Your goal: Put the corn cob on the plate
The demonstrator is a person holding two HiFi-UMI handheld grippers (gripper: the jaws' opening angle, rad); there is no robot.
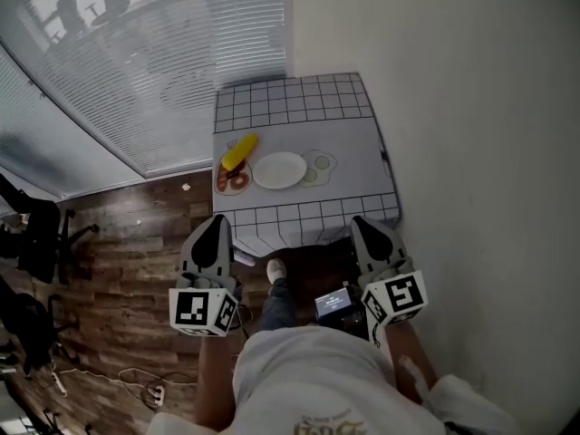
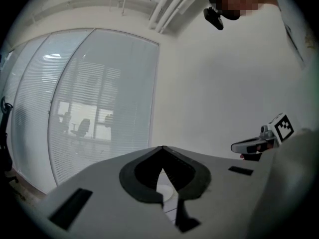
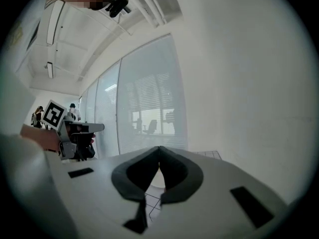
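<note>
Yellow and slim, the corn [image 1: 239,150] is lying on the counter [image 1: 362,152], just beside the plate [image 1: 279,169] on that plate's left and far side. We are looking steeply down from head height. The corn's long axis is running on a slant, its near end to the left and its far end leaning right. That near end is resting on or against a brown ring-shaped thing [image 1: 233,180]; we cannot tell which.

The left hand-held gripper [image 1: 217,217] is hanging short of the counter's near edge, almost straight in line with the corn, which is lying ahead of it. The right hand-held gripper [image 1: 359,220] is sitting well off to the right, so we are judging the left the nearer one for the pick. Both are clenched on nothing, their dark pads meeting at the tips.

The plate is looking white, round, smooth and shallow. A pale grid-patterned cloth is covering the counter. The corn is looking plastic, likely firm and apt to roll.
</note>
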